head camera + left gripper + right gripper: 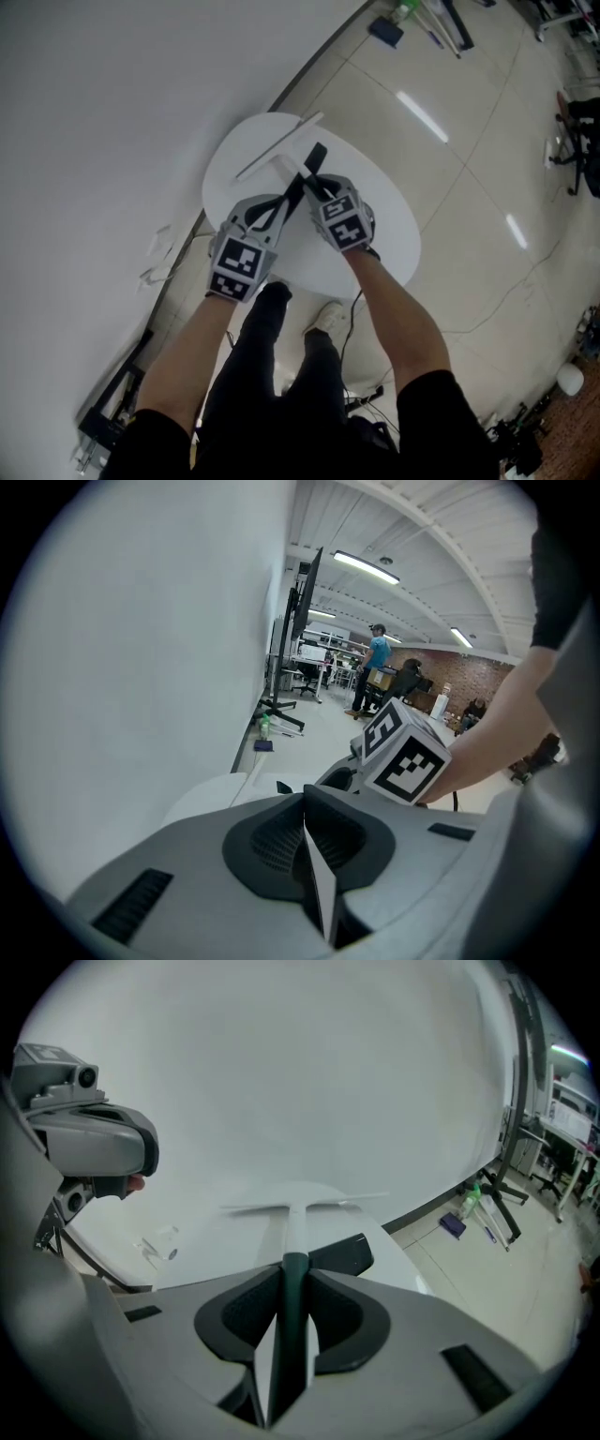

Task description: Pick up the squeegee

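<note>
The squeegee (278, 145) lies on a round white table (384, 220), with a long white blade at the far end and a white handle that ends in a dark green grip (293, 1265). My right gripper (312, 180) is shut on that grip; in the right gripper view the pads (330, 1312) press it from both sides. My left gripper (296, 187) reaches in from the left, close beside the right one, and its jaws (305, 832) are shut with nothing between them. The right gripper's marker cube (405, 755) shows in the left gripper view.
A small flat black object (316, 155) lies on the table just beyond the grippers. A white wall runs along the table's far left side. The holder's legs and shoes (323, 319) are under the near edge. A person (375, 658) stands far off across the room.
</note>
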A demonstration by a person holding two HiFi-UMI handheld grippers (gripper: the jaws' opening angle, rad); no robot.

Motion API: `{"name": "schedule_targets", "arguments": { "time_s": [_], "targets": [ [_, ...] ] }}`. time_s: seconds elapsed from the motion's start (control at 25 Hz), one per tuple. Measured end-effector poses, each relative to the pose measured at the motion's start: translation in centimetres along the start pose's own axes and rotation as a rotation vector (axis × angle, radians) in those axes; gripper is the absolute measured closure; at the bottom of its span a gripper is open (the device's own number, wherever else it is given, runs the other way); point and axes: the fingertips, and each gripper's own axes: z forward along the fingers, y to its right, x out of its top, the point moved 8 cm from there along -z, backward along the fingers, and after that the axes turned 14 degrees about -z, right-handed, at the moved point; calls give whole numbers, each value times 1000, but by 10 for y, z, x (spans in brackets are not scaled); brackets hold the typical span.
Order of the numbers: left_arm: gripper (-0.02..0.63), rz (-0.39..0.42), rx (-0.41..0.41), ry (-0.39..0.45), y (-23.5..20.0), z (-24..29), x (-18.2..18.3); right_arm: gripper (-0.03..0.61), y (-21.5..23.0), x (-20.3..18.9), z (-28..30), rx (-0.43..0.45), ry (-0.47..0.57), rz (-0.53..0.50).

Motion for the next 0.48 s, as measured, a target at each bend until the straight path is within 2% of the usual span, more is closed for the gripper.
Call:
{"name": "schedule_targets", "arguments": {
  "time_s": [0.28,0.4,0.48],
  "targets": [
    [607,55,49,67,37,-58,31,477,-25,20,-90,-11,80,25],
    [607,88,62,112,76,-103,41,477,-46,27,-156,-33,136,38],
    [607,119,66,144,117,-141,43,477,-64,26,-216,-48,174,38]
  ]
}}
